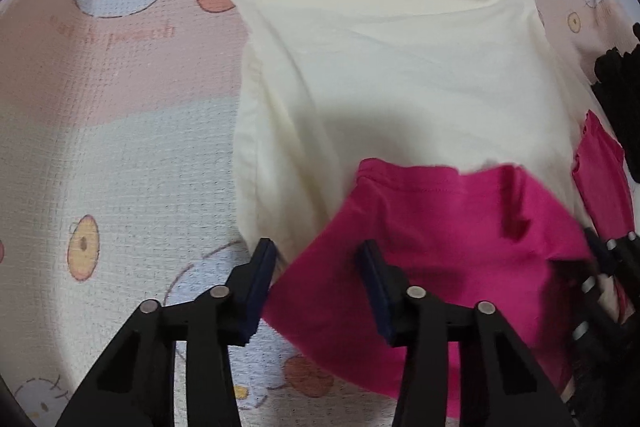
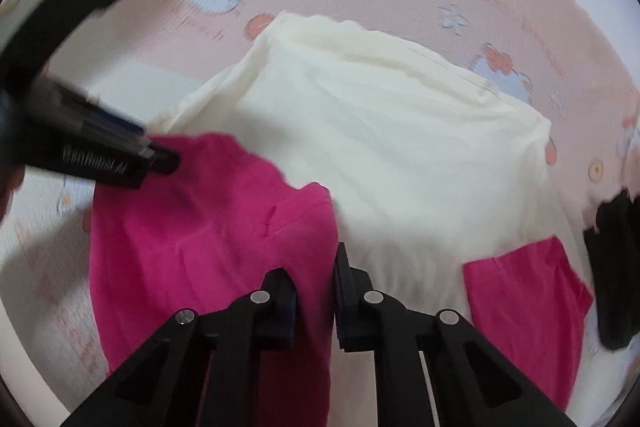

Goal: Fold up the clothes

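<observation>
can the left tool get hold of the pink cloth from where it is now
Probably yes. The pink cloth's edge already lies between the left tool's parted fingers, with nothing covering it.

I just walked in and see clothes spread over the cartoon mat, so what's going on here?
A person with a gripper in each hand is folding clothes on a patterned mat. A cream garment lies spread out, with a pink garment lying over its near edge. The right gripper is shut on the pink garment's edge. The left gripper straddles another corner of the pink fabric, with a gap still showing between its pads. A dark garment lies off to the right.
</observation>
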`<state>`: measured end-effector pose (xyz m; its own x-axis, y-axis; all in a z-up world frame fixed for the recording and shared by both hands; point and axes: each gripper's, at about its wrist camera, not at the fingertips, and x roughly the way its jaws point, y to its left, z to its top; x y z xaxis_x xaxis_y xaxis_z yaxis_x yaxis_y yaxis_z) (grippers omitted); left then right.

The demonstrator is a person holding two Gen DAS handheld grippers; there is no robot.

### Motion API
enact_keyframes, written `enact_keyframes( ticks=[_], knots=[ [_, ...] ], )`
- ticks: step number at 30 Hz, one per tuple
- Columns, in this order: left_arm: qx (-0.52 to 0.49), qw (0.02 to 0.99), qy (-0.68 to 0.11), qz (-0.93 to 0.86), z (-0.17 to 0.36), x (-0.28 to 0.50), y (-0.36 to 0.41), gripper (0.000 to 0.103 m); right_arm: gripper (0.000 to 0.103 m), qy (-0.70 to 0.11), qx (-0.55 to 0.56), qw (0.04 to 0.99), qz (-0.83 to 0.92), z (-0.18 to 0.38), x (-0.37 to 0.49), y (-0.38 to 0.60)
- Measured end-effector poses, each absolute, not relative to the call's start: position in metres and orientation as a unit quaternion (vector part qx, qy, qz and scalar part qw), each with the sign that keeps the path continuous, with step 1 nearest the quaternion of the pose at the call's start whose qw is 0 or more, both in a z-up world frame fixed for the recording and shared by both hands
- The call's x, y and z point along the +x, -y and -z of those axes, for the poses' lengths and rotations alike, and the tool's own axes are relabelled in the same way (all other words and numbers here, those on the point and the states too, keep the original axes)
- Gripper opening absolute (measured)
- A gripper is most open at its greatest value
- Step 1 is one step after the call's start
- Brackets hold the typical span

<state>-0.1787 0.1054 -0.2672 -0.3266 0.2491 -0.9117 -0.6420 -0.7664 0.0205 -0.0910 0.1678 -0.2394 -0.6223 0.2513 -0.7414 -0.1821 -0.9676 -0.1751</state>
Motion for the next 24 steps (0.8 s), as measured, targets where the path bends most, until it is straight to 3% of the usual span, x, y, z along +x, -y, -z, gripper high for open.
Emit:
enact_keyframes(
  ticks=[7,13,14,15,17,24],
  knots=[
    [-0.524,0.269,-0.158,-0.793,0.271,-0.191,-0.094,0.036,0.005,-0.05,-0.448,0.185,-0.873,0.245,-0.08,-0.221],
    [-0.534,0.285,-0.103,-0.789,0.256,-0.198,-0.087,0.037,0.007,-0.182,-0.44,0.121,-0.871,0.243,-0.071,-0.256],
    [-0.537,0.29,-0.089,-0.787,0.251,-0.201,-0.086,0.038,0.013,-0.196,-0.438,0.111,-0.87,0.241,-0.071,-0.259],
    [-0.539,0.292,-0.081,-0.786,0.248,-0.203,-0.086,0.04,0.03,-0.204,-0.439,0.109,-0.868,0.241,-0.07,-0.261],
    [-0.539,0.292,-0.08,-0.786,0.242,-0.208,-0.088,0.056,0.057,-0.222,-0.442,0.105,-0.863,0.242,-0.069,-0.265],
    [-0.518,0.32,-0.159,-0.777,0.239,-0.204,-0.123,0.057,0.06,-0.316,-0.453,0.103,-0.827,0.26,-0.068,-0.292]
  ],
)
